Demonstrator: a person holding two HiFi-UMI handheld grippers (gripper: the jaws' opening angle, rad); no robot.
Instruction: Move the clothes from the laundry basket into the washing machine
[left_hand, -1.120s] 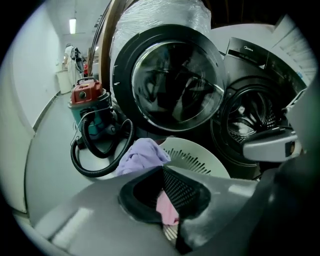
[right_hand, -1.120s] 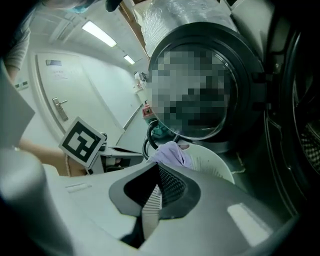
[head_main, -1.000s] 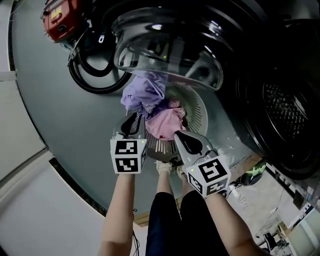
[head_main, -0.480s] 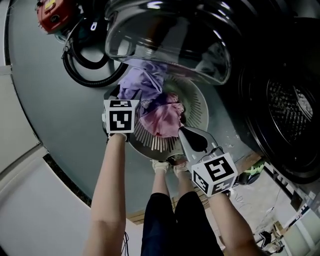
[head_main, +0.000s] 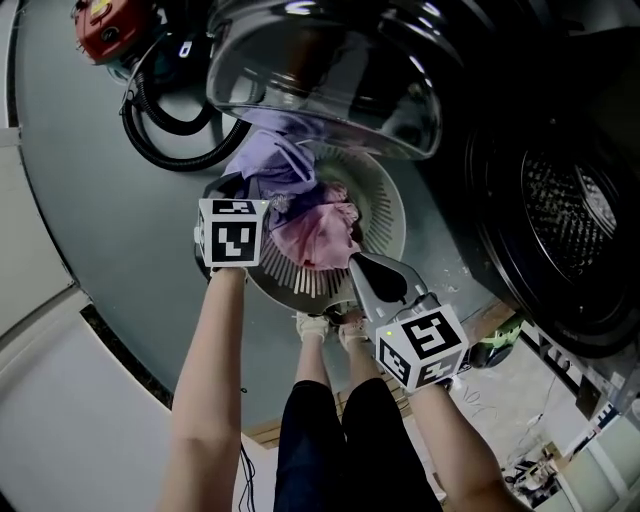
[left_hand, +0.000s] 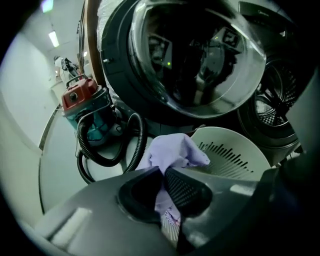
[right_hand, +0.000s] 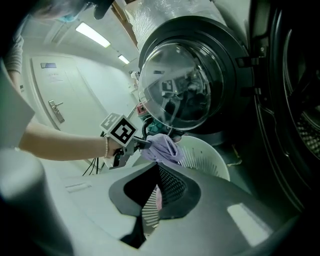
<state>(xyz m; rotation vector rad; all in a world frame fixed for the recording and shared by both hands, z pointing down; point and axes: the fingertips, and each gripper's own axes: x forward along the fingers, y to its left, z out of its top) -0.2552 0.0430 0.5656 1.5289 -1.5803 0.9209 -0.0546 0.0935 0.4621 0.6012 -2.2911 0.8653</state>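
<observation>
Laundry basket (head_main: 385, 212) — far rim and top of lilac garment (head_main: 280, 168) hidden under washer door (head_main: 320, 70); red vacuum (head_main: 103, 25) cut by top edge.

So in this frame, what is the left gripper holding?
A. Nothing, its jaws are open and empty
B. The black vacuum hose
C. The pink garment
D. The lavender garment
D. In the left gripper view, the left gripper has its jaws closed on a fold of the lavender garment, which bunches up above the white laundry basket.
</observation>
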